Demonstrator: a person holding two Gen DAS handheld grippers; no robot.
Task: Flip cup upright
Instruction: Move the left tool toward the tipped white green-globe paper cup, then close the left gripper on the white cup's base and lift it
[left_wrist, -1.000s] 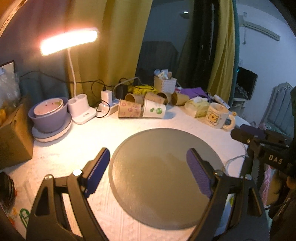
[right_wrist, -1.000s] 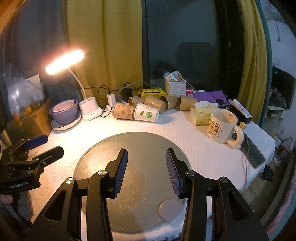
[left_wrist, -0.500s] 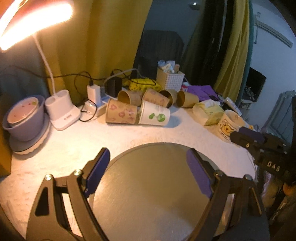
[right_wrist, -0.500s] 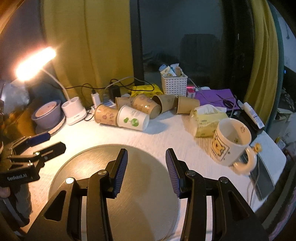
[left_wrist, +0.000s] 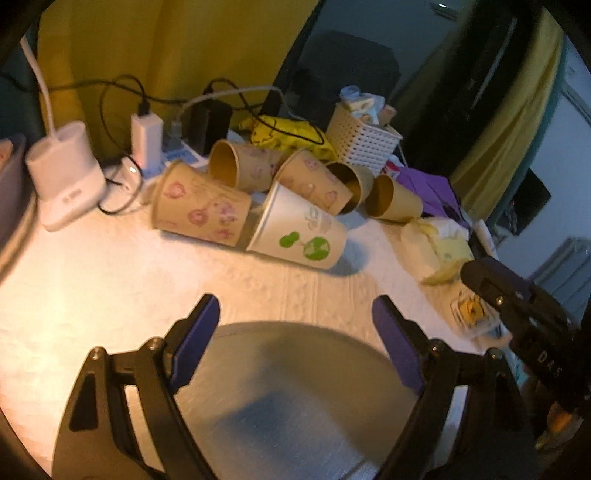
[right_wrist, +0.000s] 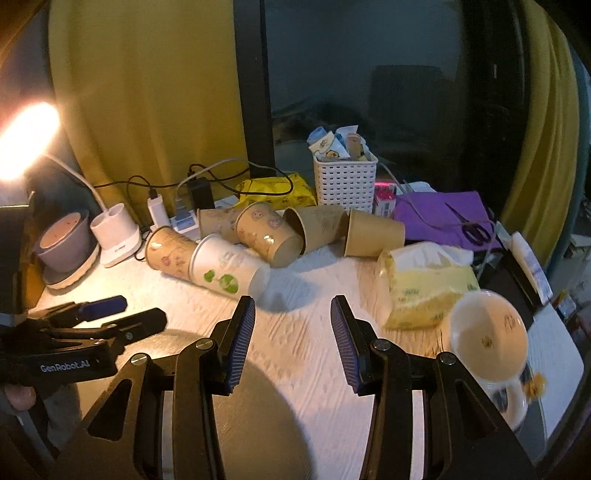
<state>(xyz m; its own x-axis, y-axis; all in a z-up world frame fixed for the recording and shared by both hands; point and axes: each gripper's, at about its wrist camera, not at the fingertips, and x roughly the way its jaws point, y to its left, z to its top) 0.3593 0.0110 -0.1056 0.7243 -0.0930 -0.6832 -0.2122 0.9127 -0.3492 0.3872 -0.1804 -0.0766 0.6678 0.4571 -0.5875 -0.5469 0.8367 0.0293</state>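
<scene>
Several paper cups lie on their sides in a cluster at the back of the white table. Nearest is a white cup with a green print (left_wrist: 299, 230) (right_wrist: 225, 269), beside a brown cup with pink prints (left_wrist: 201, 208) (right_wrist: 168, 251). More brown cups (right_wrist: 271, 236) lie behind them. My left gripper (left_wrist: 295, 325) is open and empty, short of the white cup. My right gripper (right_wrist: 291, 332) is open and empty, just right of the white cup's base. Each gripper shows in the other's view, the left (right_wrist: 103, 317) and the right (left_wrist: 517, 306).
A round grey mat (left_wrist: 288, 398) lies under both grippers. A white mug (right_wrist: 487, 343) and a yellow tissue pack (right_wrist: 428, 291) sit at right. A white basket (right_wrist: 345, 181), chargers with cables (left_wrist: 147, 136), a lamp base (left_wrist: 62, 181) and a purple bowl (right_wrist: 62, 240) line the back and left.
Both grippers have moved forward over the mat toward the cluster of cups, which now look larger and closer. Both stay open and empty.
</scene>
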